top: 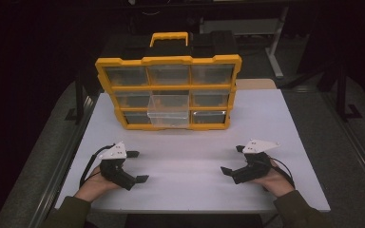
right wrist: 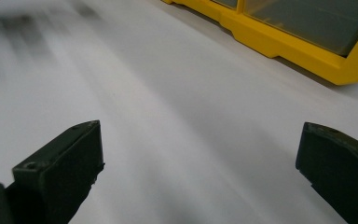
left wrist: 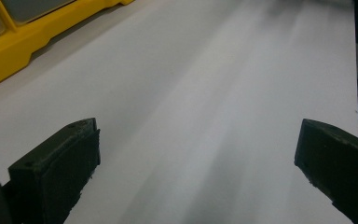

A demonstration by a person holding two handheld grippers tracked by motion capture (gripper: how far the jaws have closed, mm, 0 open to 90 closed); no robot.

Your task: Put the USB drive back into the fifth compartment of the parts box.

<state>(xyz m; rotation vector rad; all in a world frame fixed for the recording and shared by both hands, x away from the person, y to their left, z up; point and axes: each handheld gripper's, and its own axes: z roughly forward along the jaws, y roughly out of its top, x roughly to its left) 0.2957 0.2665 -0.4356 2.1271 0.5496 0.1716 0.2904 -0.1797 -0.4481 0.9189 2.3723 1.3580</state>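
Resting: I have both grippers low over the white table, near its front edge, each held in one of the person's hands.
Left gripper: my left gripper sits at the front left of the table, jaws spread wide with bare tabletop between them and nothing grasped.
Left gripper view: its two black jaws rise from the bottom corners, far apart; a yellow corner of the organizer shows at the upper left.
Right gripper: my right gripper sits at the front right, jaws likewise released and wide, holding nothing.
Right gripper view: the same wide gap over white tabletop, with the organizer's yellow base and a clear bin front at the upper right.
Organizer: the yellow parts organizer stands upright at the back middle of the table, well apart from both grippers, its front facing me, black body and yellow carry handle behind.
Bins: three rows of three clear bins fill its frame.
Open drawer: one clear drawer in the middle column, spanning the lower rows, juts out toward me past the frame.
Contents: I cannot tell what lies inside the bins.
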